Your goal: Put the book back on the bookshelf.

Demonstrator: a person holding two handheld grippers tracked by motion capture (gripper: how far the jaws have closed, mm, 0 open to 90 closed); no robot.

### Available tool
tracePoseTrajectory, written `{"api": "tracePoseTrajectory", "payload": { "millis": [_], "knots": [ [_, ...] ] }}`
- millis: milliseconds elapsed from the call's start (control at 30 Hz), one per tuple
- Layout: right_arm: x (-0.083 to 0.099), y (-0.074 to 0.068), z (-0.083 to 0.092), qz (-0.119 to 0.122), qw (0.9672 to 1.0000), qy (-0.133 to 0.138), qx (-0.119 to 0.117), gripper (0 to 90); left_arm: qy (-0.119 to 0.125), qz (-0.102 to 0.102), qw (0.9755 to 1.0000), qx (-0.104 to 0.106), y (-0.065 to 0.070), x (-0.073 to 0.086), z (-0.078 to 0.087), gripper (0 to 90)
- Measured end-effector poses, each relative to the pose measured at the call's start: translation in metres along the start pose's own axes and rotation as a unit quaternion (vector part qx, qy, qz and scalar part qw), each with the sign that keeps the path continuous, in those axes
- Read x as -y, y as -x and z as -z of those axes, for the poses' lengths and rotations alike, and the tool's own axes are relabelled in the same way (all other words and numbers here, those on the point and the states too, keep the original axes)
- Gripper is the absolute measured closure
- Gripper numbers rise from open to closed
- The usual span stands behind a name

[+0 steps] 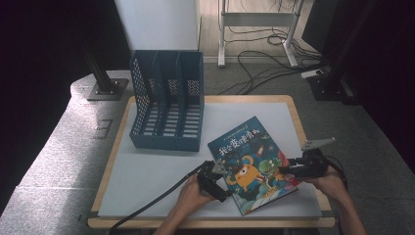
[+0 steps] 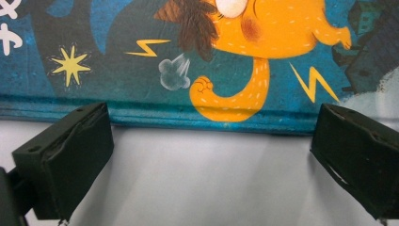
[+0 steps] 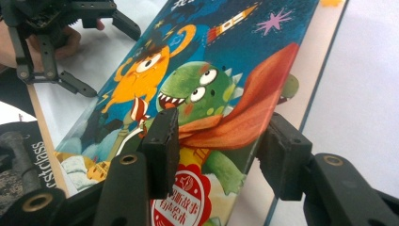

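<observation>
A picture book (image 1: 252, 164) with a blue cover lies on the white surface (image 1: 147, 176), near the front edge and toward the front right corner, turned at an angle so that one of its corners points to the front edge. Its cover shows an orange monster and a green dinosaur in a red cape.

The right tool (image 1: 289, 169) sits at the book's right edge, in the person's right hand (image 1: 330, 183). In the right gripper view its two jaws straddle that edge — one black pad (image 3: 160, 150) lies over the cover on the dinosaur, the other (image 3: 282, 155) stands off the book's side, next to the page edges. The edge looks raised off the surface there, yet whether the pads actually press on the book cannot be told.

The left tool (image 1: 219, 176) is at the book's left edge, held by the left hand (image 1: 193, 196). In the left gripper view its jaws stand wide apart and hold nothing — both pads (image 2: 70, 160) rest just short of the book's edge, above the bare white surface, with the orange monster's tail right ahead of them.

A blue three-slot file rack (image 1: 166, 100) stands toward the far left corner of the surface, well apart from the book.
</observation>
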State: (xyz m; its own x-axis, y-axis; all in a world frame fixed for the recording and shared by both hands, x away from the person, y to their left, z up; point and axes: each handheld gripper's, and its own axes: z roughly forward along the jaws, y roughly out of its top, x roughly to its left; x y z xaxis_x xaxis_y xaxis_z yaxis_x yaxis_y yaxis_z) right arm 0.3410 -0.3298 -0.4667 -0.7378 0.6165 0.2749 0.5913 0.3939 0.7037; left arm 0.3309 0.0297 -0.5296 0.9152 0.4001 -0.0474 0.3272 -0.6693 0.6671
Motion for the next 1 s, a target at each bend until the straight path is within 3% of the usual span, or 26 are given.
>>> {"api": "tracePoseTrajectory", "payload": {
  "millis": [300, 800, 1000],
  "knots": [
    [0.001, 0.000, 0.006, -0.001, 0.9996, 0.024, -0.015, 56.6, 0.000, 0.000, 1.0000, 0.000, 0.000, 0.000, 0.000, 0.0],
    [0.001, -0.011, 0.018, 0.036, 0.9965, 0.070, -0.027, 61.3, -0.004, -0.007, 1.0000, -0.005, 0.001, 0.000, 0.000, 0.1],
    [0.003, -0.010, 0.021, 0.020, 0.9977, 0.059, -0.027, 62.2, -0.004, -0.008, 0.9999, -0.007, 0.002, 0.000, 0.000, 0.3]
  ]
}}
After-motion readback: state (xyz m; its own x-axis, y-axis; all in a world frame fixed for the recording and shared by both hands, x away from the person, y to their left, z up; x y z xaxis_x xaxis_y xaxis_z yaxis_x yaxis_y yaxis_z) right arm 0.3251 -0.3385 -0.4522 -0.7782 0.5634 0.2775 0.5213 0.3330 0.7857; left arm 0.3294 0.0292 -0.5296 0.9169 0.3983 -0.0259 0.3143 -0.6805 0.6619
